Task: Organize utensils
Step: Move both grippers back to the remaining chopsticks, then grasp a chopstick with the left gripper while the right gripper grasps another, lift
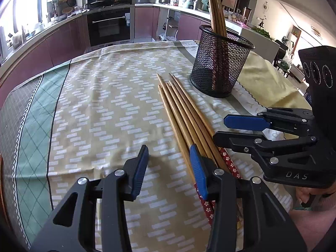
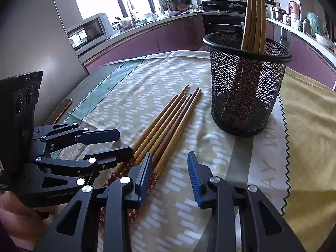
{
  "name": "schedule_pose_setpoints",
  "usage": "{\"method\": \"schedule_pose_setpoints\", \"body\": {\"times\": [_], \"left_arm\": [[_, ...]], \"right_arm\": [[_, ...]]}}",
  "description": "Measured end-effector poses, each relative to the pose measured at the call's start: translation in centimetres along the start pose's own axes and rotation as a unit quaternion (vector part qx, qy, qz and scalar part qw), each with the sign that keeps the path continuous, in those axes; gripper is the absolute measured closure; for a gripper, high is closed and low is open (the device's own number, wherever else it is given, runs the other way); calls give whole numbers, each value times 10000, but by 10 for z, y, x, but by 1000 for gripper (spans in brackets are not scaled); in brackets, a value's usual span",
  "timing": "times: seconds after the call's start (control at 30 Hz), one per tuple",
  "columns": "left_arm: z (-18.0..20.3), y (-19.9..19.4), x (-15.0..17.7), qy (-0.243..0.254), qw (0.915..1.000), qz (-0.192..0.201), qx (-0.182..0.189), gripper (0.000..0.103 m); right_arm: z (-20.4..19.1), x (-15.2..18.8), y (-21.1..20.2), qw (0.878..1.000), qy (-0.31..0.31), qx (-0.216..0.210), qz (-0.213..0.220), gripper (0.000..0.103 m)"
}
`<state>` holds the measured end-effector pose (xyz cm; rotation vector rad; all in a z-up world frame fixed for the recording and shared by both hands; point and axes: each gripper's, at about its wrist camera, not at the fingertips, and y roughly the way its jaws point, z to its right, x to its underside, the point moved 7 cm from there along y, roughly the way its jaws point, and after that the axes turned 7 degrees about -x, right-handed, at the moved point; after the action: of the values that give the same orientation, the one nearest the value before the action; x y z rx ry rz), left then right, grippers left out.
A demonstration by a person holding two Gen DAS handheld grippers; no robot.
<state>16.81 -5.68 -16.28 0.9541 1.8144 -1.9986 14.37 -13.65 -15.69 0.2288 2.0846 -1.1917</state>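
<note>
Closest in, both grippers are down low over the table with their blue-padded fingers spread apart and nothing between them. The left gripper sits just to the left of the loose chopsticks, its right finger right up against the bundle's patterned red ends, while the right gripper hovers on the other side, its left finger overlapping those same flowery ends in its own view. So the two are side by side, near each other, flanking the handles. The loose chopsticks lie flat in a tight bunch on the yellow patterned tablecloth, tips fanning out a bit and pointing away toward the black mesh holder. That holder stands upright just past the tips, near but not touching them, and already has several chopsticks in the holder leaning against its far rim. Behind all that there's a kitchen counter crowded with pots and an oven.
</note>
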Motion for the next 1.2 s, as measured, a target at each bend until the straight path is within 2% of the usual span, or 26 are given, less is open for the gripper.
{"method": "schedule_pose_setpoints", "body": {"times": [0.4, 0.83, 1.2], "left_arm": [[0, 4, -3, 44, 10000, -30, -76, 61], [-3, 8, -11, 117, 9998, -62, -129, 66], [-3, 26, -25, 78, 9997, -221, -48, 80]], "right_arm": [[3, 0, 3, 9997, -86, 200, -82, 70], [2, -6, 12, 9989, -166, 386, -183, 71], [9, -21, 25, 9976, -253, 621, -154, 77]]}}
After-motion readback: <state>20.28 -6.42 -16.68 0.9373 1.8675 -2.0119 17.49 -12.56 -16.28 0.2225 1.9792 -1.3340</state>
